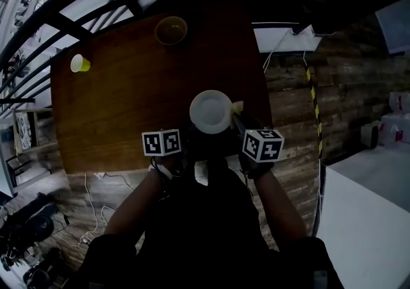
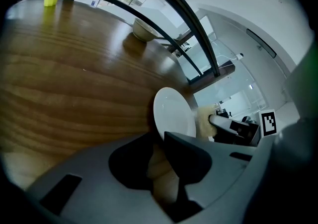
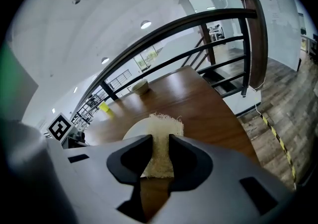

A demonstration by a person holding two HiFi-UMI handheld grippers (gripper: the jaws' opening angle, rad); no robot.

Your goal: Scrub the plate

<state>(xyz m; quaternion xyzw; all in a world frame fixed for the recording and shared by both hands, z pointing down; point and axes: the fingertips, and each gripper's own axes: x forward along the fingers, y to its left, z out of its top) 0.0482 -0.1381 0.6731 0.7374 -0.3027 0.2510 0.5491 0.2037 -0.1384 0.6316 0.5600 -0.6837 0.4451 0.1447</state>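
A white plate (image 1: 210, 111) is held up over the near right part of the wooden table (image 1: 128, 102). My left gripper (image 1: 187, 135) is shut on the plate's near rim; in the left gripper view the plate (image 2: 173, 115) stands on edge between the jaws. My right gripper (image 1: 236, 116) is shut on a pale yellow scrub sponge (image 1: 237, 107). In the right gripper view the sponge (image 3: 161, 146) lies against the plate (image 3: 135, 129). From the left gripper view the sponge (image 2: 204, 120) shows behind the plate.
A brown bowl (image 1: 171, 29) sits at the table's far edge. A yellow cup (image 1: 79, 63) stands at the far left corner. A dark railing (image 1: 96, 9) runs beyond the table. The table's right edge drops to plank flooring with a striped cable (image 1: 314, 99).
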